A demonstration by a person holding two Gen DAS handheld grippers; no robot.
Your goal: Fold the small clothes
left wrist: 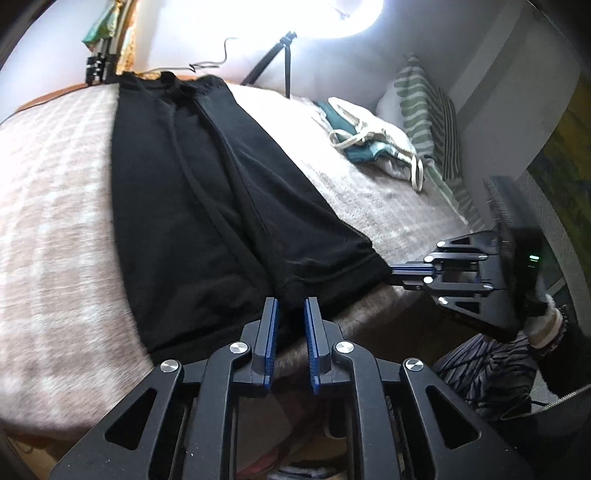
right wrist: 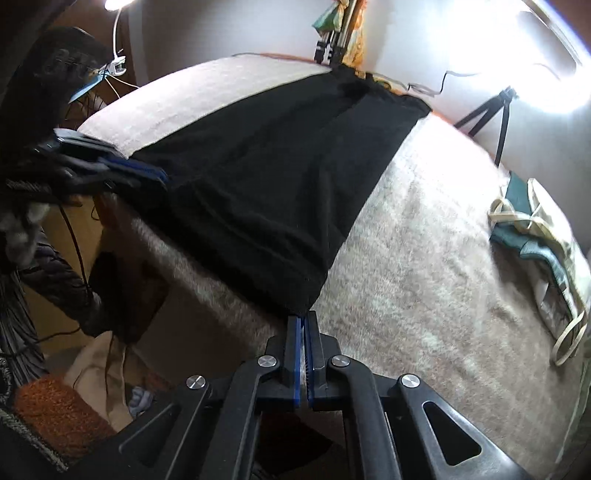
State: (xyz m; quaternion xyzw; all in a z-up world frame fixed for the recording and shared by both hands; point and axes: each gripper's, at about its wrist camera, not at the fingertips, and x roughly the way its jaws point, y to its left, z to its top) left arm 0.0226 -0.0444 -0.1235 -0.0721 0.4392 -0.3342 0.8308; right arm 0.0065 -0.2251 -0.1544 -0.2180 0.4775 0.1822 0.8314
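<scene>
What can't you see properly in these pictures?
- Left wrist view: the wall top, washed out by the bright lamp glare.
- Right wrist view: the left gripper, motion-blurred at the black fabric shorts.
- Right wrist view: the cream drawstring bag pile, partly cut off by the edge.

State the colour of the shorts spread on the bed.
The shorts are plain black, clearest in the left wrist view.
</scene>
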